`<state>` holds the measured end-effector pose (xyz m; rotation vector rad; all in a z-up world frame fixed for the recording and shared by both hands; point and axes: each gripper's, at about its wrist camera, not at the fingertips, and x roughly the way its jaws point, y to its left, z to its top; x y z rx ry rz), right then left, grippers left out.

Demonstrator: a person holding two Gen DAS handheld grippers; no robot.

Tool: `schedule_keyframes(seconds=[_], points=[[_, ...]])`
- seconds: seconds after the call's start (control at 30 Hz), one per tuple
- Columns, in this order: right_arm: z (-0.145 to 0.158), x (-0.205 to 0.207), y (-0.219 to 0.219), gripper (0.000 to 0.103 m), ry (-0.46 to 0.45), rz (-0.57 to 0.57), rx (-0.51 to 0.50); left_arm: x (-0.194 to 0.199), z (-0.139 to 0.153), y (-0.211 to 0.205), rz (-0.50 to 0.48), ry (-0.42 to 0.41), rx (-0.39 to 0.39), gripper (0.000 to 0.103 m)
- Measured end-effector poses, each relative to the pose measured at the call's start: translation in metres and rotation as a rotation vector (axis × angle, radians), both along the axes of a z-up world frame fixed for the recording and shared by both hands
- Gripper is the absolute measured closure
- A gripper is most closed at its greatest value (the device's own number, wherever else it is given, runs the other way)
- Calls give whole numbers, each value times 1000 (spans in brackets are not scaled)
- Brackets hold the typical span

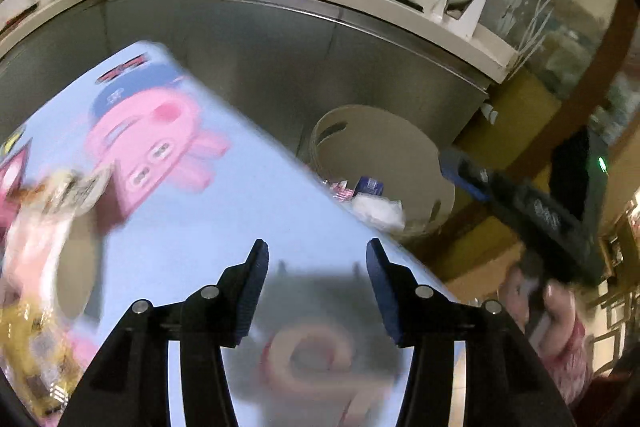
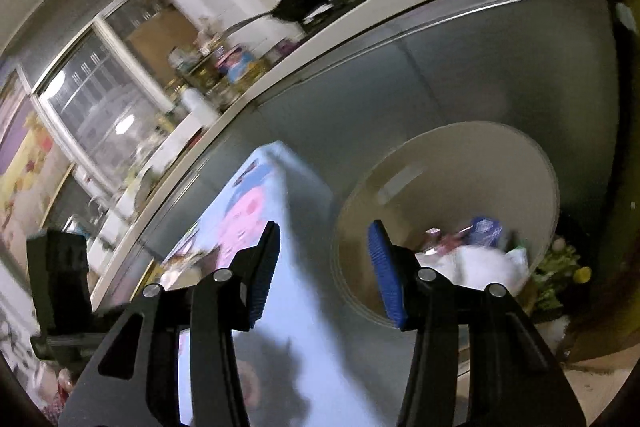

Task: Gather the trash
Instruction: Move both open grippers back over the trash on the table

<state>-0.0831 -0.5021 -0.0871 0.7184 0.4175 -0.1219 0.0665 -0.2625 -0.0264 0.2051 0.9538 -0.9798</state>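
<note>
Blue pads of the left gripper (image 1: pixel 317 291) stand parted and empty over a pale-blue cartoon tabletop (image 1: pixel 256 203); remaining wrappers (image 1: pixel 44 227) lie blurred, far left of its fingers, the cream bin (image 1: pixel 384 155) ahead-right. From the right wrist, the right gripper (image 2: pixel 324 275) gapes empty, nearer the bin, trash (image 2: pixel 472 251) inside. No writing is legible.

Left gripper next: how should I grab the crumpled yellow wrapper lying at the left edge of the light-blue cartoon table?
Likely pinch a raised crumple of the yellow wrapper, coming down from above. It lies loose on the light-blue table, so no flat edge shows. The left gripper is open and empty; blur hides finer folds.
</note>
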Motion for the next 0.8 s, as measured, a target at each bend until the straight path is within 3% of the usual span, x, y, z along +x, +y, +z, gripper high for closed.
schedule_keyframes(seconds=[0.23, 0.43, 0.6, 0.8], points=[[-2, 40, 85, 57, 50, 196, -24, -27, -31, 126, 177, 78, 1, 52], [-8, 74, 161, 60, 98, 371, -44, -27, -50, 215, 355, 159, -57, 52], [-10, 103, 210, 72, 134, 487, -47, -16, -50, 239, 418, 201, -144, 52], [-10, 132, 233, 79, 160, 531, -39, 2, -42, 239, 422, 221, -209, 52]])
